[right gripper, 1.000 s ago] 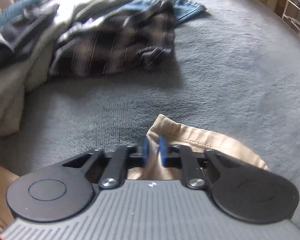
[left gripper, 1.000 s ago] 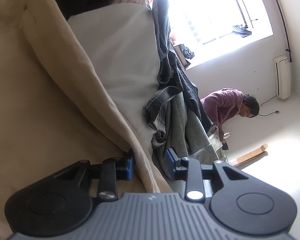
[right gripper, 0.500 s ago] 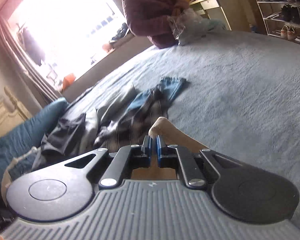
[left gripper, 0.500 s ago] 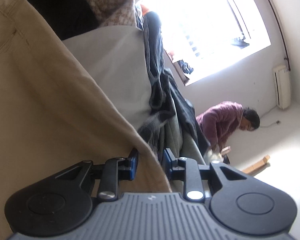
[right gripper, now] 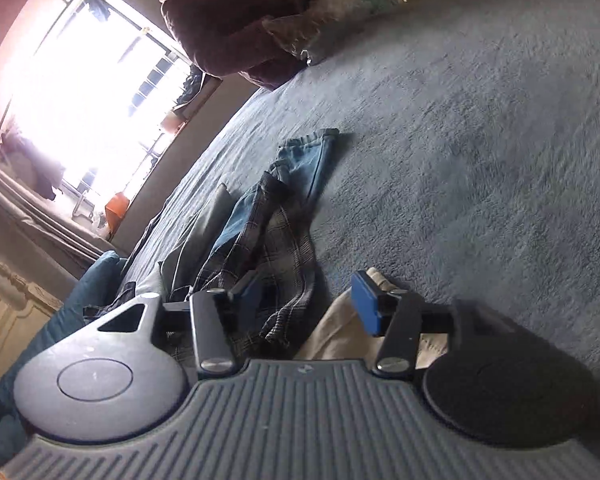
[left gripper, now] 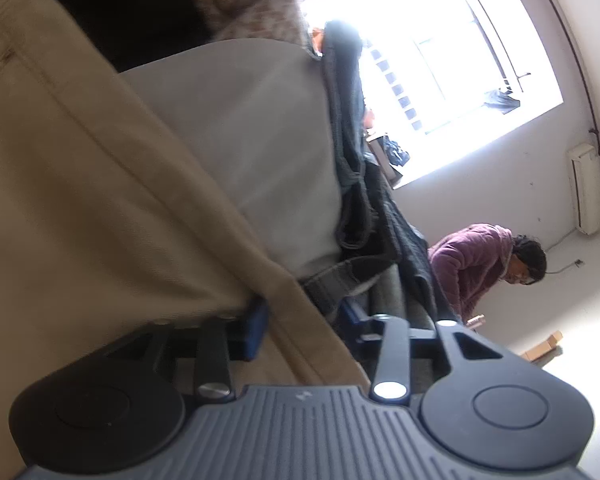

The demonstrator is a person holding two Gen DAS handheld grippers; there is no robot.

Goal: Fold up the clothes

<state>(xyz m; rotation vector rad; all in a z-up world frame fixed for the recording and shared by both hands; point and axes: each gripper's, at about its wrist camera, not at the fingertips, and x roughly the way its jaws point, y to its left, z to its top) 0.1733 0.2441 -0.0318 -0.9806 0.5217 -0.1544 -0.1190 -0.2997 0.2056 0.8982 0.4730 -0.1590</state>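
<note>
Tan trousers (left gripper: pixel 100 208) fill the left of the left wrist view. Their edge runs between the blue pads of my left gripper (left gripper: pixel 302 326), whose jaws stand apart around the cloth. In the right wrist view my right gripper (right gripper: pixel 308 300) is open, with the tan trousers (right gripper: pixel 340 336) lying loose beneath it on the grey-blue bed (right gripper: pixel 480 160). A plaid garment (right gripper: pixel 276 256) and blue jeans (right gripper: pixel 300 164) lie just beyond its fingers.
A pile of dark and grey clothes (left gripper: pixel 364 208) hangs beside a light grey cloth (left gripper: pixel 252 136). A person in a purple jacket (left gripper: pixel 476 264) stands at the bed's far side near a bright window (left gripper: pixel 440 60). A teal pillow (right gripper: pixel 80 288) lies left.
My right gripper has opened and let go of the tan trousers, which dropped onto the bed. My left gripper's jaws have spread wider around the tan cloth.
</note>
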